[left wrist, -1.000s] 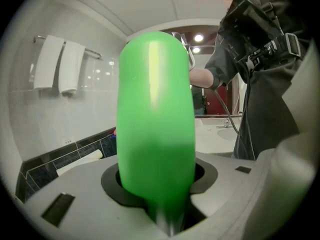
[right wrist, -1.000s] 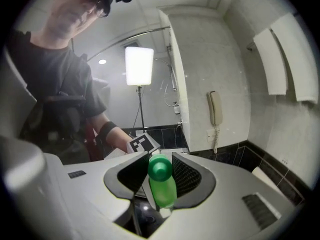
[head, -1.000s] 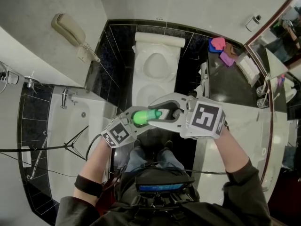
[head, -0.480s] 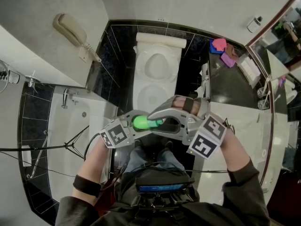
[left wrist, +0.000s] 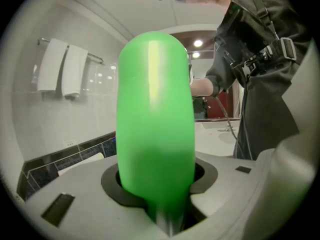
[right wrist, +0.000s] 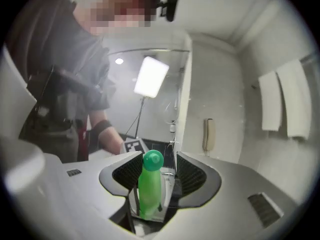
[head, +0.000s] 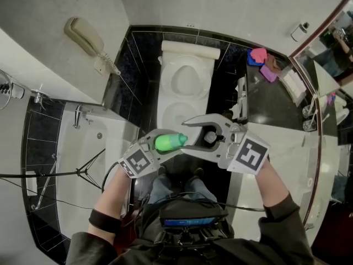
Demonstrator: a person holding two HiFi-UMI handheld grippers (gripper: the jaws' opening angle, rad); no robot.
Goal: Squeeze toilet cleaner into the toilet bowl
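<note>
A green toilet cleaner bottle (head: 170, 142) lies level over the front of the white toilet (head: 165, 93), cap end pointing right. My left gripper (head: 160, 144) is shut on its body; in the left gripper view the bottle (left wrist: 155, 124) fills the gap between the pads. My right gripper (head: 186, 136) faces it from the right. Its jaws have just been opening and now stand wide. In the right gripper view the capped end of the bottle (right wrist: 150, 184) sits between the jaws with a gap on each side, untouched.
A bathtub (head: 83, 159) lies to the left and a wall phone (head: 83, 35) hangs above it. On the right are a dark counter (head: 270, 104) with pink cloths (head: 256, 54) and a mirror. White towels (left wrist: 62, 66) hang on the wall.
The right gripper's jaws have spread apart off the bottle's cap end, and its wrist has rolled so the marker cube faces up again. The left gripper and bottle have stayed put.
</note>
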